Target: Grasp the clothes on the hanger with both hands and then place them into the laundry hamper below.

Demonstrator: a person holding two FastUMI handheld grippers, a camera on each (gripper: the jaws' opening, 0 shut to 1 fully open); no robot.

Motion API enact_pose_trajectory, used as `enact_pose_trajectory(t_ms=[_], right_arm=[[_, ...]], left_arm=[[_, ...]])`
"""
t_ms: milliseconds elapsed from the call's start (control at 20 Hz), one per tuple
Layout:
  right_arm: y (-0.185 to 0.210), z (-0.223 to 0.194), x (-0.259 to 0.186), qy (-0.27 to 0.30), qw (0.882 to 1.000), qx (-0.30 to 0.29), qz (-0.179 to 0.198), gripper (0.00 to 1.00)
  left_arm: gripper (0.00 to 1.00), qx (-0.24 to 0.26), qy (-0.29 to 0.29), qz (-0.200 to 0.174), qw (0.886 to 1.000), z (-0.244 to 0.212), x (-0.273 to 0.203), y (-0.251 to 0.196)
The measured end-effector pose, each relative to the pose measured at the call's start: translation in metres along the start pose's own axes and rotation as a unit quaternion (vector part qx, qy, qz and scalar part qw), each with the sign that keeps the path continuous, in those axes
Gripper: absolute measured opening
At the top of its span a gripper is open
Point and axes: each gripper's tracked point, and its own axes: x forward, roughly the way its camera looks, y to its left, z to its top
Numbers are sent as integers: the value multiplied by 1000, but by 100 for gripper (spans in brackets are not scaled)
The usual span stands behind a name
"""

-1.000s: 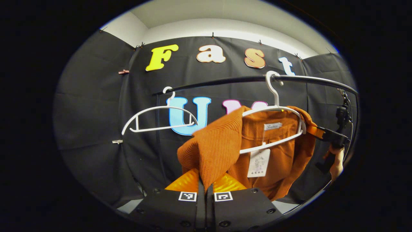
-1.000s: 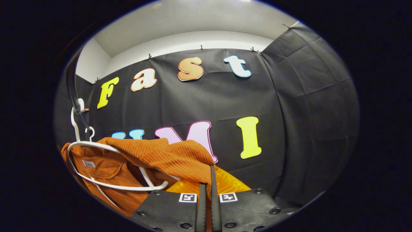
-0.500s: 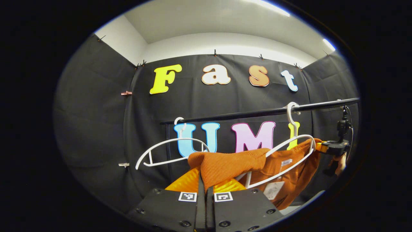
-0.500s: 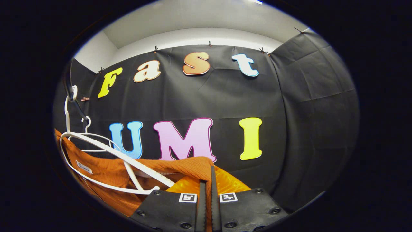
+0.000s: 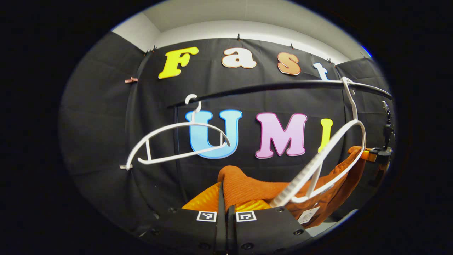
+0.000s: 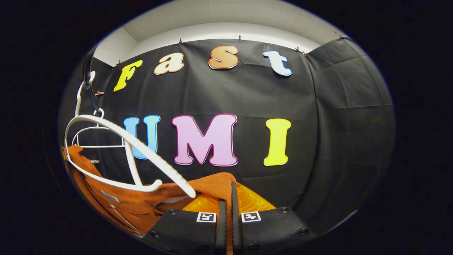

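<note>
- Hanging from one black rail [image 5: 247,88] in the left gripper view were two white hangers: an empty hanger [image 5: 177,141] to the left and a tilted hanger [image 5: 329,159] to the right.
- One orange garment [image 5: 254,187] sagged below the tilted hanger, mostly off it, with a paper tag [image 5: 307,214] dangling.
- The left gripper [image 5: 225,198] was clenched on a fold of the garment at the bottom centre.
- Far right, the other gripper [image 5: 378,154] pinched the garment's far end.
- In the right gripper view, the same two hangers [image 6: 131,156] hung at the left, one behind the other.
- The garment [image 6: 141,198] drooped under the nearer hanger.
- The right gripper [image 6: 228,198] was clamped on its ribbed edge.
</note>
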Motion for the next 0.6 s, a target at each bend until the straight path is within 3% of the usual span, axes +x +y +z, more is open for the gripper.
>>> enact_pose_trajectory(t_ms=[300,600], right_arm=[[26,-56,-27,63,998,19,21,11],[75,-84,-53,110,991,22,71,11]], left_arm=[[5,-36,67,-4,997,-66,-33,-22],[5,-41,103,-28,993,-92,-50,-53]])
